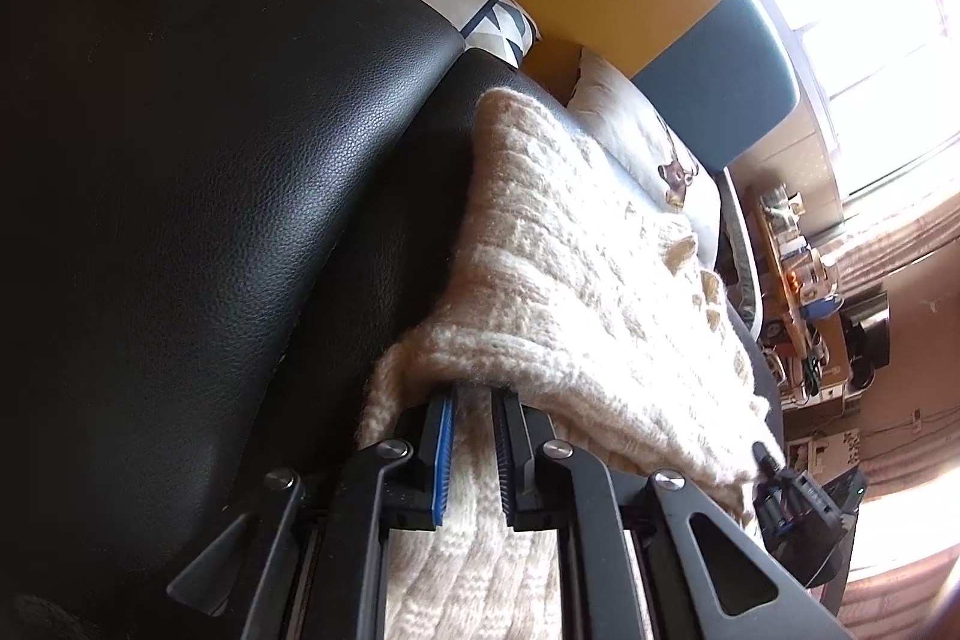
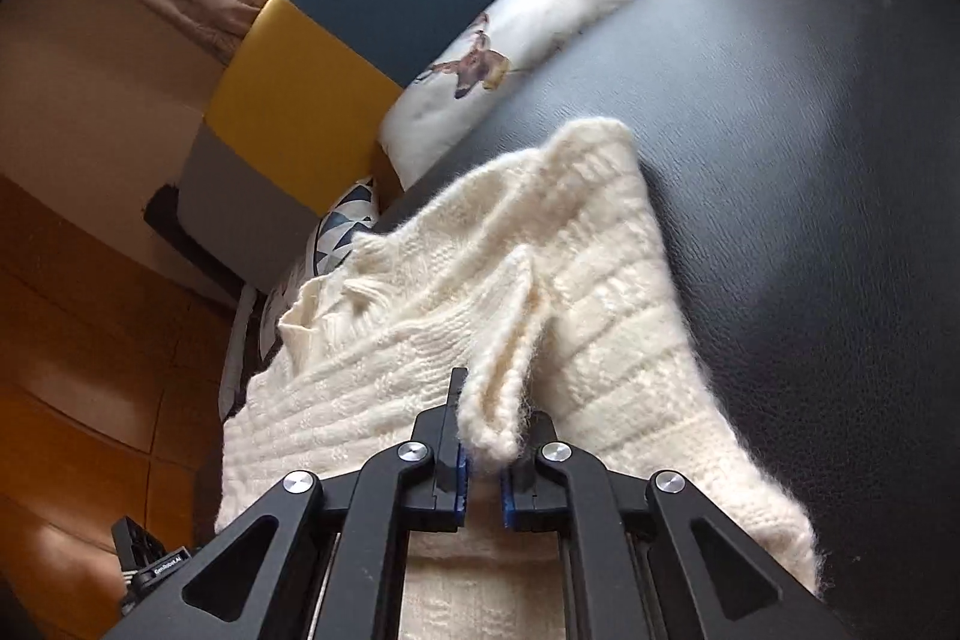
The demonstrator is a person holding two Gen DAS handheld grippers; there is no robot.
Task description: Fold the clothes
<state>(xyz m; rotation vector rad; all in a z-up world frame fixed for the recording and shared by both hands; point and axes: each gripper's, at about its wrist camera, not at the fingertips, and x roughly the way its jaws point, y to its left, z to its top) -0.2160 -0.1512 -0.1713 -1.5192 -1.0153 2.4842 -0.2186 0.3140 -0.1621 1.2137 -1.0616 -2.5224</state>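
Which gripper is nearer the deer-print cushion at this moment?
Too close to call. The left gripper and right gripper each pinch a sweater edge on the black seat, with the deer-print cushion beyond the sweater's far end.

Sweater (image 2: 468, 316) on sofa seat (image 2: 810, 130); pillows (image 2: 480, 88) behind, against backrest (image 2: 336, 58).

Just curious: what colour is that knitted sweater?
Cream white sweater, clearest in the right wrist view.
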